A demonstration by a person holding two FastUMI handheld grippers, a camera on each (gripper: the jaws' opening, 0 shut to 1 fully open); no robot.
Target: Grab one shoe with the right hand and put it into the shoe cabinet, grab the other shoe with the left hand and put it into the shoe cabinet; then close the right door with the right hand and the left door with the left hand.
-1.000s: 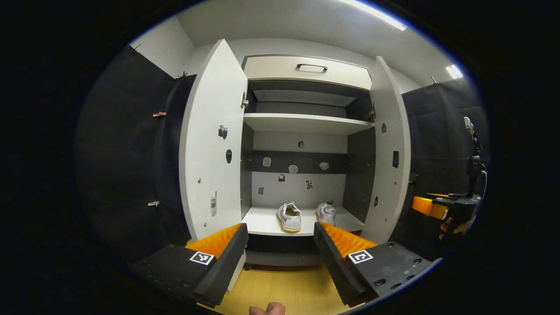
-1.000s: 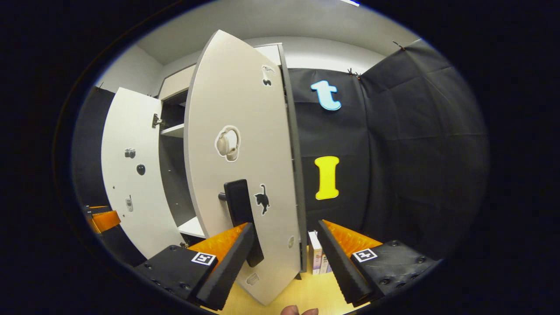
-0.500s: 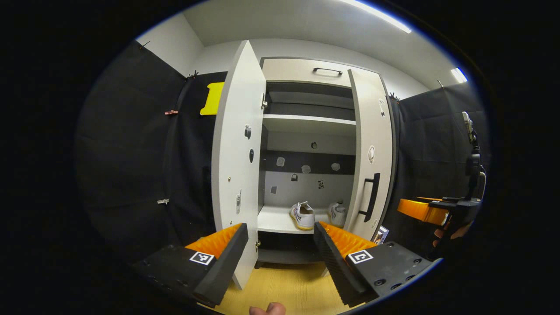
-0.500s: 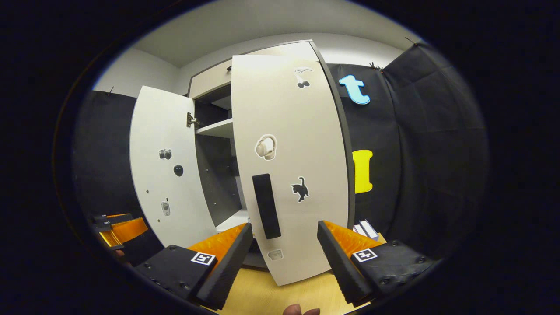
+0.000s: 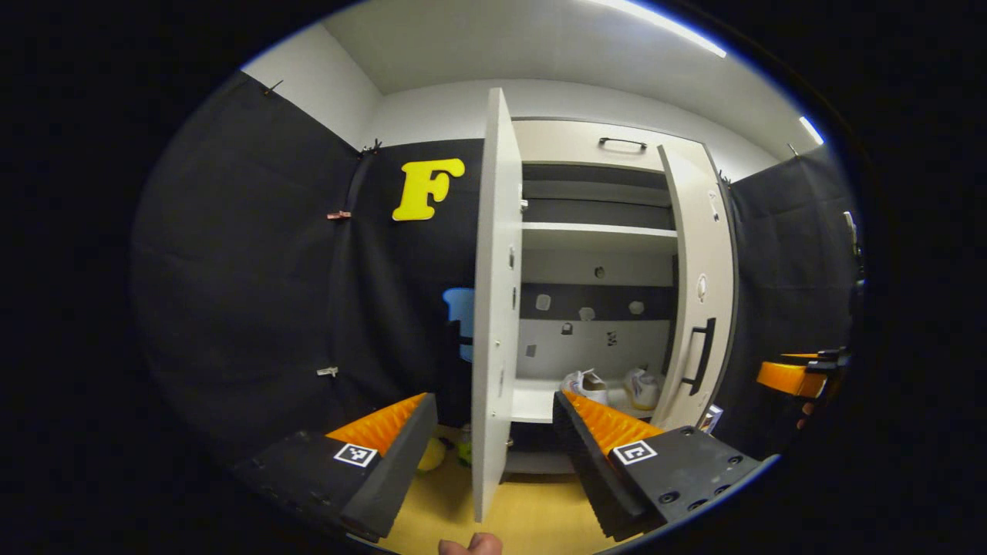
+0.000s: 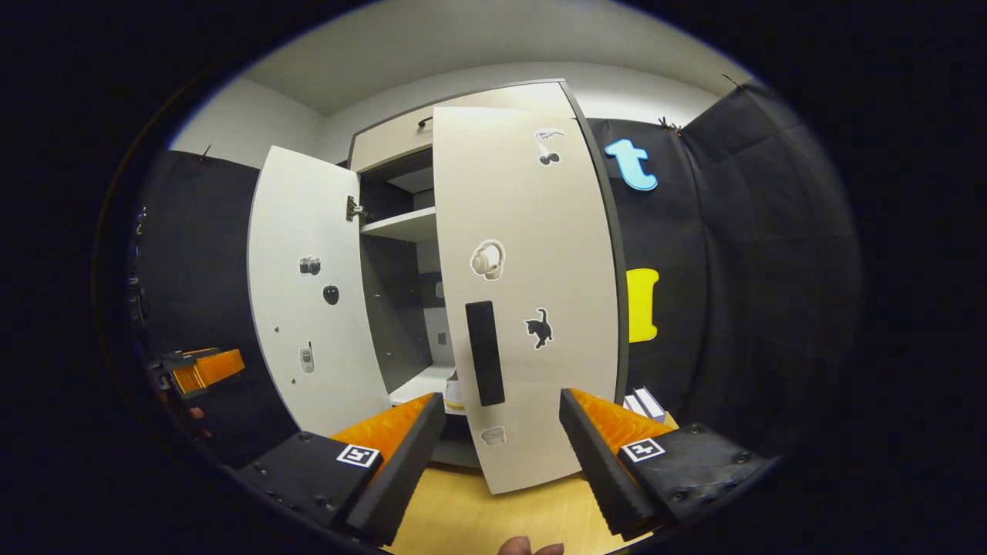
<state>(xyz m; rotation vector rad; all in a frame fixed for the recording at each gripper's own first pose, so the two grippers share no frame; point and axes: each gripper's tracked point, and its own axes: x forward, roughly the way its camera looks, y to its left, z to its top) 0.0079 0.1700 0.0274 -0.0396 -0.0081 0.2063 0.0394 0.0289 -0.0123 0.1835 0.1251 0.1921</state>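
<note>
Left gripper (image 5: 493, 420): jaws wide apart, holding nothing. Right gripper (image 6: 501, 420): jaws wide apart, holding nothing; level, facing forward.

black cloth (image 5: 254, 293) hangs on the booth's sides, pinned with small clips (image 5: 338, 215). above it runs a pale grey wall (image 5: 432, 112) under a white ceiling (image 5: 493, 46) with a long strip light (image 5: 663, 29) and a second light (image 5: 810, 129) farther right. the floor (image 5: 532, 516) is light yellow wood. a few books (image 6: 644, 402) stand on the floor by the cloth.
</note>
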